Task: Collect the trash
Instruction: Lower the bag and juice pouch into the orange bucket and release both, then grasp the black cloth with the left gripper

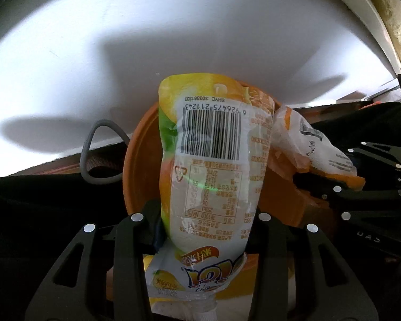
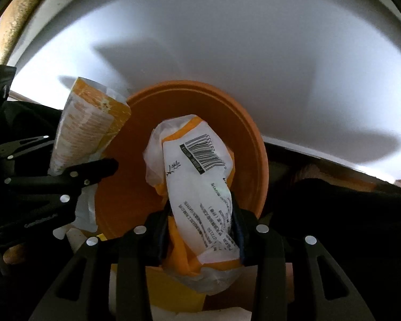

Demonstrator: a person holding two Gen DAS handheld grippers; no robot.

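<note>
The left gripper (image 1: 208, 230) was closed partway on a yellow drink pouch (image 1: 214, 165), jaws pressing its lower body, spout end toward the camera, the rest hanging over an orange bin (image 1: 141, 160). Just right of it, the right gripper (image 2: 200, 227) pinched a crumpled white-and-orange wrapper (image 2: 197, 176) above the same bin; its jaws stood a little apart with the wrapper bunched between them, pads still on it as far as I could tell. A white table (image 1: 173, 40) lay beyond the bin.

The likeliest trouble was a miss. The pouch reached past the bin's far rim, so if dropped from there it could tip against the edge and slide out. The two grippers were close together (each showed in the other's view), so a careless release could knock them together, or leave the light wrapper clinging to a pad.

Readable print: the pouch carried a barcode numbered 6 926475 211243, "SHYC 303381333" and a recycling triangle. The wrapper's barcode ended in digits too blurred to trust.
</note>
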